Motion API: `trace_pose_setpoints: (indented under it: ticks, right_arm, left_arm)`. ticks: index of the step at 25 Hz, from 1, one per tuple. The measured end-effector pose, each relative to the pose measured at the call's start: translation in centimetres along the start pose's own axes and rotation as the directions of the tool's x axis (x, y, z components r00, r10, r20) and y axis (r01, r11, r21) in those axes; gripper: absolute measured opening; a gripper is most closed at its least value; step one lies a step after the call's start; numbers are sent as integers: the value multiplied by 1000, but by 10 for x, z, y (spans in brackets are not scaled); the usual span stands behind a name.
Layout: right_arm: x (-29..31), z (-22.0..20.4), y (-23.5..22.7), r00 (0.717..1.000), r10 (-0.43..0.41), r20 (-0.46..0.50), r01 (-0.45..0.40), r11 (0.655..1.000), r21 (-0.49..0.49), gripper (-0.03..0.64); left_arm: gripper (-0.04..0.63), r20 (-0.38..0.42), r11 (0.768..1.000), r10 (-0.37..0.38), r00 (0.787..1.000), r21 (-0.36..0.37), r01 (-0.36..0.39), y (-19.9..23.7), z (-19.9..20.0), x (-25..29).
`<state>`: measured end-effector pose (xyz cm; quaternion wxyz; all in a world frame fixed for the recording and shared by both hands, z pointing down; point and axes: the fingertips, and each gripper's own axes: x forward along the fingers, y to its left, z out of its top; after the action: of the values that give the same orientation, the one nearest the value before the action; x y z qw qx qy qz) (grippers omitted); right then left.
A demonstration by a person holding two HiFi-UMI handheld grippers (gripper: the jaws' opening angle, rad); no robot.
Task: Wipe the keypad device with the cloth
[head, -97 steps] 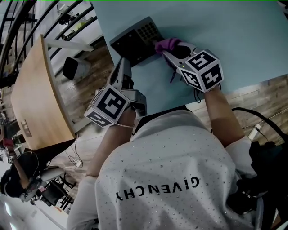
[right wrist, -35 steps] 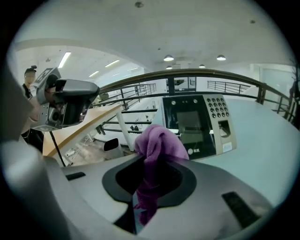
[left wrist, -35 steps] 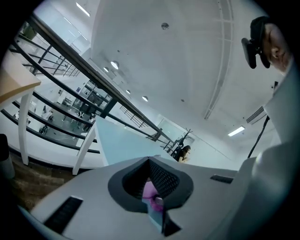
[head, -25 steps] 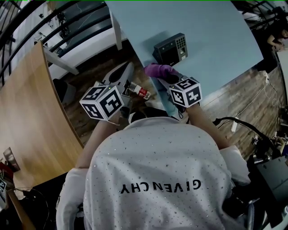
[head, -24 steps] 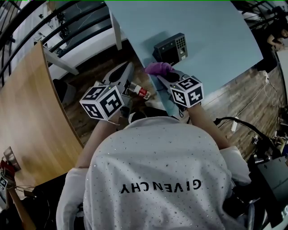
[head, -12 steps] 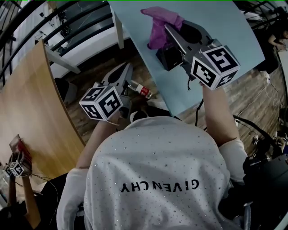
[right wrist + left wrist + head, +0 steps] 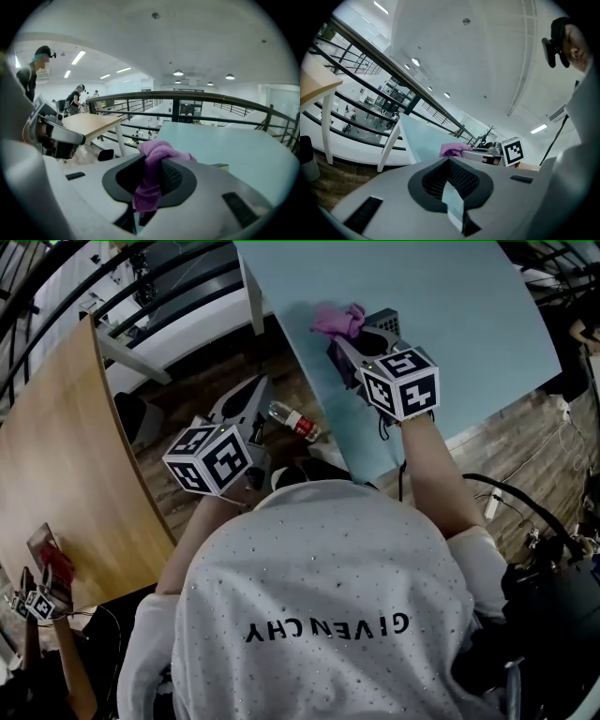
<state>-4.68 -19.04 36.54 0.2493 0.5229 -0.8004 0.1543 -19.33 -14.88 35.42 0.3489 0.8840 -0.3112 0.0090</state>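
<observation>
Crumpled purple cloth, pinched in the right claw, partly hid the keypad device on the counter; the left claw sat closed, empty.

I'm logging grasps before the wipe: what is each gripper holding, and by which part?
The right gripper pinches the purple cloth mid-length, a bunch above the jaws, a tail below. The left gripper, jaws together, holds nothing.

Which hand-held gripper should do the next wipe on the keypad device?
Right. The right hand-held gripper grips the cloth at the keypad device; the left hand-held gripper is empty, off the table.
</observation>
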Motion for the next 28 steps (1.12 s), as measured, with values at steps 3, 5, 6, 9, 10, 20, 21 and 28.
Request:
trace_pose_setpoints:
  ticks: [3, 5, 6, 9, 10, 20, 21, 28]
  right_arm:
    - [-11, 1, -8, 999, 31, 22, -32, 999, 44, 69]
    - [-16, 0, -16, 999, 39, 21, -40, 998, 41, 69]
    - [-17, -1, -20, 999, 46, 23, -47, 998, 37, 69]
    - [-18, -7, -33, 997, 74, 27, -75, 996, 45, 69]
    - [-17, -11, -39, 996, 81, 25, -83, 995, 49, 69]
    - [-19, -19, -105, 983, 168, 76, -175, 980, 96, 74]
    - [-20, -18, -112, 980, 179, 85, -187, 977, 102, 74]
    - [-21, -20, -147, 971, 199, 135, -220, 961, 167, 72]
  left_arm:
    - [0, -7, 1000, 10, 1000, 0, -10, -14, -5, 8]
    - [0, -8, 1000, 22, 1000, 3, -22, -22, -7, 14]
    - [0, -6, 1000, 31, 1000, 5, -31, -25, -7, 17]
    - [0, 12, 998, 59, 998, 7, -59, -30, -8, 28]
    - [0, 19, 998, 67, 998, 3, -67, -31, -10, 33]
    - [0, 88, 965, 260, 962, -58, -256, -59, -33, 48]
    - [0, 94, 959, 281, 955, -61, -276, -63, -34, 48]
    - [0, 164, 911, 411, 897, -96, -401, -73, -40, 43]
